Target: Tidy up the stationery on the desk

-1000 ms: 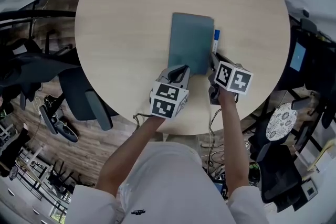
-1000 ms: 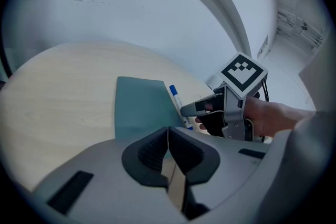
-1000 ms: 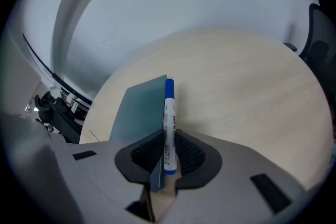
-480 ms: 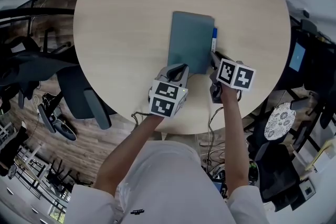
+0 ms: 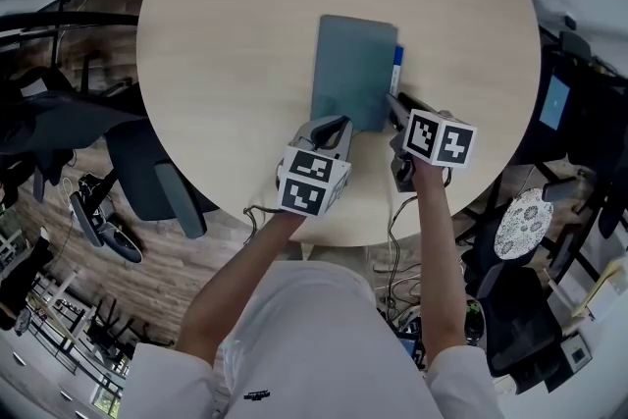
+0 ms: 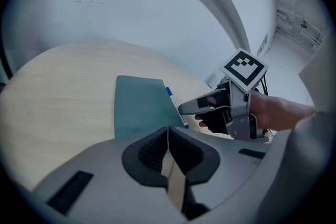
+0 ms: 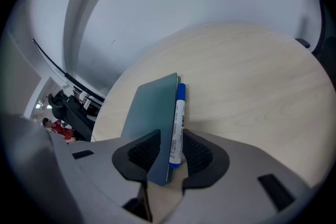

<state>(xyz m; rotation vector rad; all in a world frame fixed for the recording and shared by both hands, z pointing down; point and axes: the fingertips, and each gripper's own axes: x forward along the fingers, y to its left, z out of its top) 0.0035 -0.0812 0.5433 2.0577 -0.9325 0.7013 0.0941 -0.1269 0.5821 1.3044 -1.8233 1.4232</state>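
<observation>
A teal notebook [image 5: 353, 74] lies flat in the middle of the round wooden table [image 5: 235, 15]. A blue-and-white pen [image 5: 396, 67] lies along its right edge. My right gripper [image 5: 394, 105] is at the notebook's near right corner. In the right gripper view that corner of the notebook [image 7: 152, 107] and the pen [image 7: 177, 123] sit between the jaws of the right gripper [image 7: 170, 157], one against each pad. My left gripper [image 5: 339, 126] rests just short of the notebook's near edge. The left gripper [image 6: 168, 136] is shut and holds nothing, with the notebook [image 6: 139, 105] and pen [image 6: 176, 107] ahead of it.
The table's near edge runs just behind both grippers. Office chairs [image 5: 147, 177] stand on the wooden floor to the left. Cables [image 5: 397, 250] hang under the near edge. Dark chairs and a screen [image 5: 554, 103] crowd the right side.
The notebook and pen have shifted slightly left and away together. The right gripper has edged forward with them. The left gripper has barely moved.
</observation>
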